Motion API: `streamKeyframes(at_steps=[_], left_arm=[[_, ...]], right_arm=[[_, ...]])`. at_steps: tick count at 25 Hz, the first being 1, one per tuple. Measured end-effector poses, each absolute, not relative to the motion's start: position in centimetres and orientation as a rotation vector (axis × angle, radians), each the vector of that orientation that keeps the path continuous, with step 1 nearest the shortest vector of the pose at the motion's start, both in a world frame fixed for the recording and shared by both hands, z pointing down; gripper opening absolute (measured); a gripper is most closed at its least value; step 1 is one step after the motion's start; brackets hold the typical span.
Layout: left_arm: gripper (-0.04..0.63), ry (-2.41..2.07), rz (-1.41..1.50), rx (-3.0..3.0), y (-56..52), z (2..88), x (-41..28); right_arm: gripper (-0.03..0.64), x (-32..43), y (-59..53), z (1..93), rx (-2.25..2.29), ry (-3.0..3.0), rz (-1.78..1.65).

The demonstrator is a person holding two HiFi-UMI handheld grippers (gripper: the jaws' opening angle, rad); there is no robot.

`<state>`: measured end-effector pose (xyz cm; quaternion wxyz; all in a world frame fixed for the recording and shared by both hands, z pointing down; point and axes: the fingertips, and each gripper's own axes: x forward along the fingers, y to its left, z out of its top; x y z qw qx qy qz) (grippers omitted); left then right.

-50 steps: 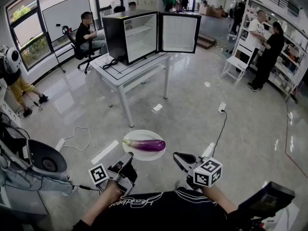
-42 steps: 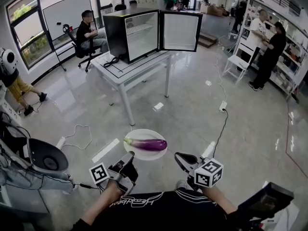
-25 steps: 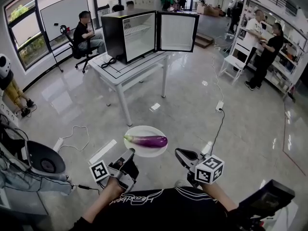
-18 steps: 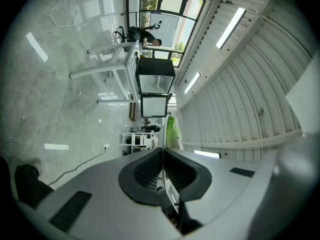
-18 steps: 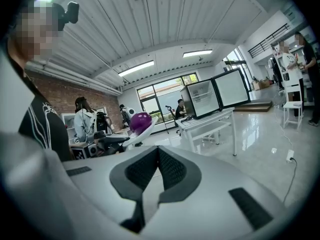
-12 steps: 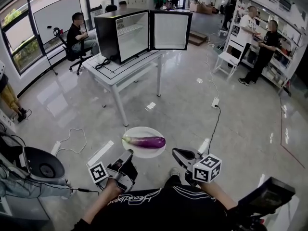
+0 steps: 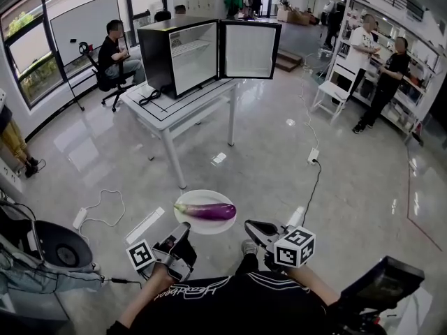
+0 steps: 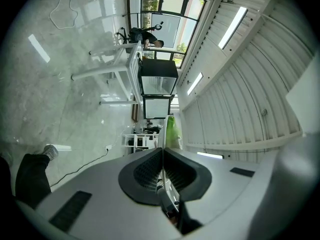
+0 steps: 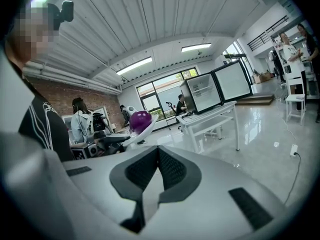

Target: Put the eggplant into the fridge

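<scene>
Purple eggplant point(image 7: 206, 211) on white plate point(image 7: 204, 195), left fingers point(image 7: 181, 232) pinching rim, right fingers point(image 7: 257, 229) together beside.

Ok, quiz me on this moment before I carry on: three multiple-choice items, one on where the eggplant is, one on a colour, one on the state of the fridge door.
1. Where does the eggplant lie?
A) on the table
B) on a chair
C) on the plate

2. What colour is the plate?
A) white
B) blue
C) black

3. How does the door of the fridge stand?
A) shut
B) swung open
C) taken off

Answers:
1 C: the eggplant lies across the plate, which the left gripper holds by its near edge.
2 A: the plate's rim shows white round the purple eggplant.
3 B: the door stands wide to the side, and the fridge's white inside is bare to view.
</scene>
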<state>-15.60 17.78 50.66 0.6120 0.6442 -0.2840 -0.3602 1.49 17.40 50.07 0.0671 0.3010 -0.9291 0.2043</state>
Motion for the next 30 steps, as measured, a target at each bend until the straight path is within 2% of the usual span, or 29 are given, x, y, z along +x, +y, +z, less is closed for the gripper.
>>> streamKeyframes(at_steps=[18, 30], left_arm=[[0.017, -0.738, -0.849, 1.432, 8.1, 52.3, -13.7], [0.017, -0.728, -0.821, 1.442, -6.8, 51.4, -6.0]], right_arm=[[0.006, 3.0, 6.1, 51.9, 0.807, -2.806, 0.709], [0.006, 10.8, -8.8, 51.2, 0.869, -2.814, 0.759]])
